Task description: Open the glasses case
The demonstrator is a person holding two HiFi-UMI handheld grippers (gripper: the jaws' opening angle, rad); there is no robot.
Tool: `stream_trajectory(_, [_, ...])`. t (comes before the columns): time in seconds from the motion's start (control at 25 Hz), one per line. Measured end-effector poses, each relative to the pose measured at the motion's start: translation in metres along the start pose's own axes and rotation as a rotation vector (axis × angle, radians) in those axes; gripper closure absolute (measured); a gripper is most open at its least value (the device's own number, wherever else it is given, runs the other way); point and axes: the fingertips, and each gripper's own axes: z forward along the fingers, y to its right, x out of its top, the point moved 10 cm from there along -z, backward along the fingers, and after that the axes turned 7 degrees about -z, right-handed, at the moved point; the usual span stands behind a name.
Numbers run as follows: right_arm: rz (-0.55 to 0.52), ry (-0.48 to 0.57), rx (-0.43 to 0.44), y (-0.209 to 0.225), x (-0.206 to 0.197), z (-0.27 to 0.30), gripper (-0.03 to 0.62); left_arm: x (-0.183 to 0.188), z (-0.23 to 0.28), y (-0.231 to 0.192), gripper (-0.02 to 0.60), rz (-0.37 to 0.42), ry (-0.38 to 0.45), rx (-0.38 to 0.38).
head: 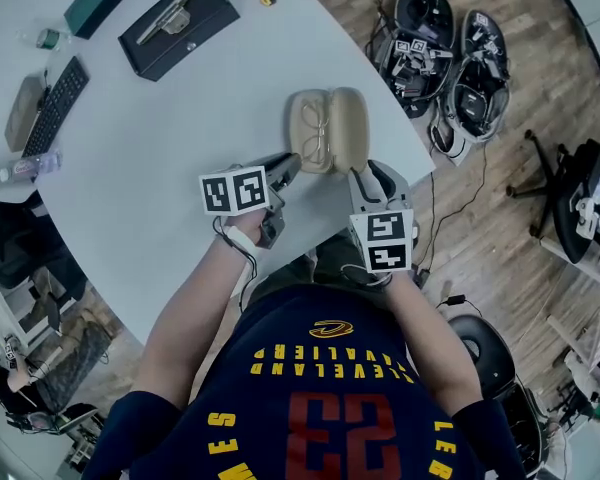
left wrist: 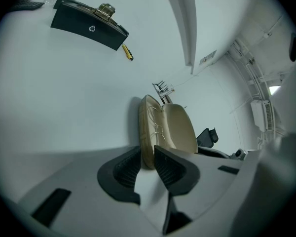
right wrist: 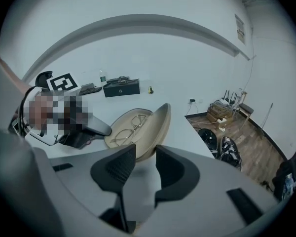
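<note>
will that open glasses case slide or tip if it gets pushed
The glasses case is probably a stiff hard shell: both halves keep their rounded shape lying open. Low and wide on the smooth table, it would likely slide rather than tip. The wire glasses lie loose inside, so they may shift.

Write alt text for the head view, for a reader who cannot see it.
An open beige case with glasses inside lies near the edge of a white table. The left gripper clamps its near end; the right gripper has its tips beside the lid. A black box lies farther back.
</note>
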Motion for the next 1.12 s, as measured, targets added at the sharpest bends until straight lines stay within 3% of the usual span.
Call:
stream_trajectory(0.68, [0.177, 0.024, 0.05, 0.019, -0.024, 0.011, 0.461, 0.0, 0.0, -0.002, 0.476, -0.016, -0.002, -0.01])
stream_trajectory(1.12, [0.195, 0.076, 0.07, 0.018, -0.015, 0.004, 0.461, 0.0, -0.003, 0.005, 0.474, 0.007, 0.017, -0.008])
